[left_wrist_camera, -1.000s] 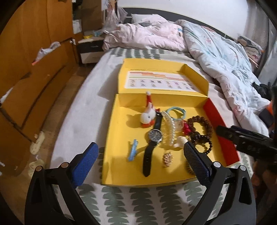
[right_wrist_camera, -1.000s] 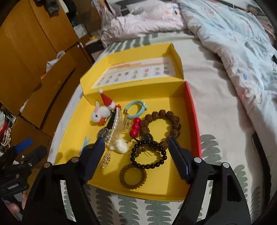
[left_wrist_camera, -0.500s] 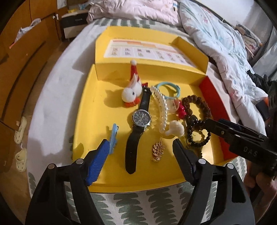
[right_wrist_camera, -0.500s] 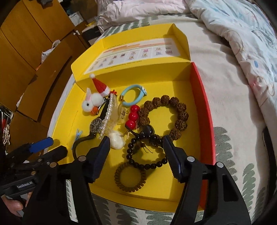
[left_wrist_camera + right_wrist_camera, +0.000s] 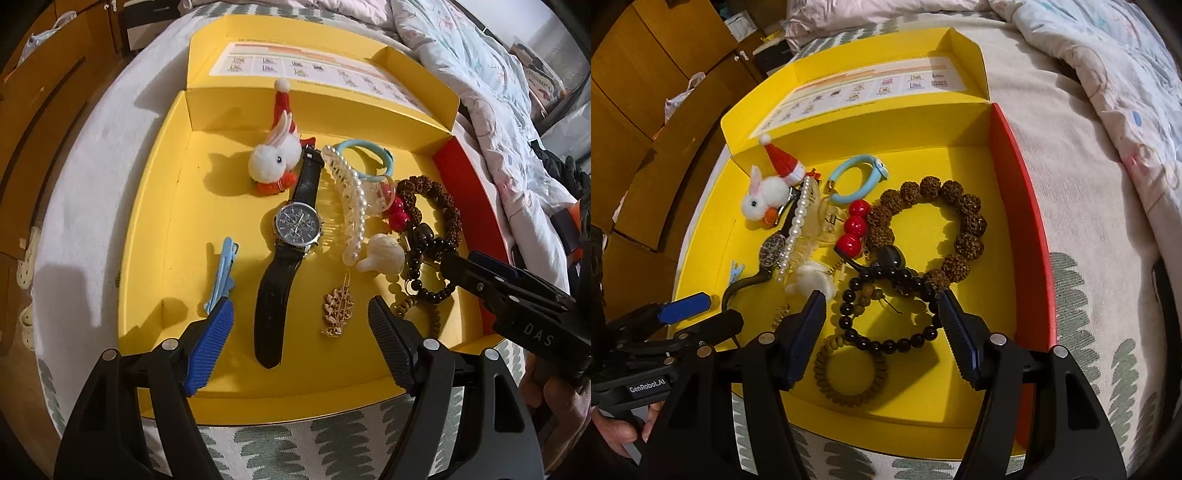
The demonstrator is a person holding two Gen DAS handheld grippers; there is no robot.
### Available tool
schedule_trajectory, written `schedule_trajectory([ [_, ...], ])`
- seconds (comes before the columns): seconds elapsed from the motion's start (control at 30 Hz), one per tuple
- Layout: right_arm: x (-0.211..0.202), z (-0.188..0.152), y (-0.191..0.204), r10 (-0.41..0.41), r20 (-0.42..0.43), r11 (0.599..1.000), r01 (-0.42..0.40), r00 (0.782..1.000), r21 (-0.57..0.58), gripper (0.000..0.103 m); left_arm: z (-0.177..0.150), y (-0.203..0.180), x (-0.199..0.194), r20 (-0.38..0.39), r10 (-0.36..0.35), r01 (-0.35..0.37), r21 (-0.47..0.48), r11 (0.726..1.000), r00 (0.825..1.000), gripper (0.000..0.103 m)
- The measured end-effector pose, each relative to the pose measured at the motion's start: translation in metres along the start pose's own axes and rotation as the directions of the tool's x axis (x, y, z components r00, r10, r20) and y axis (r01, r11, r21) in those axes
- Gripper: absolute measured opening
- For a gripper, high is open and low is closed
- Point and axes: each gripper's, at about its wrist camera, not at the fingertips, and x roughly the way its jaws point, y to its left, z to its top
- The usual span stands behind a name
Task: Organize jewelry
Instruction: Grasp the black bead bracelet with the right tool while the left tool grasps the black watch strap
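Observation:
A yellow box (image 5: 155,221) (image 5: 960,155) on the bed holds jewelry. A black watch (image 5: 291,236), gold brooch (image 5: 338,310) and blue hair clip (image 5: 221,273) lie near my open, empty left gripper (image 5: 301,317), which hovers over the watch strap. My open, empty right gripper (image 5: 881,301) hovers over a black bead bracelet (image 5: 886,343). A brown bead bracelet (image 5: 960,221), small tan coil bracelet (image 5: 849,373), red beads (image 5: 855,230), pearl clip (image 5: 351,206), blue ring band (image 5: 857,181) and plush rabbit (image 5: 275,158) also lie in the box.
The box's open lid (image 5: 314,70) lies flat behind it. The box has a red right wall (image 5: 1027,221). A rumpled quilt (image 5: 1108,74) covers the bed's right side. Wooden cabinets (image 5: 646,92) stand on the left beyond the bed edge.
Both grippers have moved forward and down toward the box. The jewelry has not moved.

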Motion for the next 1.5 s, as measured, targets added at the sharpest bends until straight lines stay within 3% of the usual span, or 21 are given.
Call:
schedule_trajectory([
  [0.37,0.011,-0.002,0.001,-0.096,0.007,0.995,0.096,0.995,-0.034,0.064,0.002,0.004,0.011,-0.036,-0.017,0.017,-0.016,1.0,0.999,0.075],
  [0.5,0.016,-0.005,0.009,-0.132,0.009,0.988,0.132,0.991,-0.077,0.059,0.002,0.007,0.014,-0.046,-0.022,0.021,-0.022,1.0,0.999,0.074],
  [0.7,0.022,-0.005,0.012,-0.208,0.017,0.973,0.208,0.978,-0.097,0.049,0.001,0.008,0.016,-0.059,-0.039,0.037,-0.025,0.999,0.997,0.064],
  [1.03,0.031,-0.006,0.011,-0.224,0.016,0.967,0.225,0.974,-0.118,0.035,0.001,0.012,0.019,-0.076,-0.059,0.056,-0.034,0.998,0.995,0.046],
  [1.13,0.031,-0.006,0.008,-0.223,0.01,0.967,0.223,0.975,-0.12,0.016,0.001,0.014,0.019,-0.082,-0.065,0.062,-0.04,0.997,0.994,0.04],
  [1.2,0.029,-0.005,0.004,-0.204,0.002,0.973,0.203,0.979,-0.108,0.013,0.0,0.014,0.018,-0.083,-0.068,0.065,-0.038,0.997,0.994,0.036],
  [1.5,0.013,-0.002,-0.002,-0.139,0.003,0.988,0.138,0.99,-0.075,0.011,0.002,0.012,0.014,-0.073,-0.102,0.099,-0.041,0.994,0.992,0.018],
])
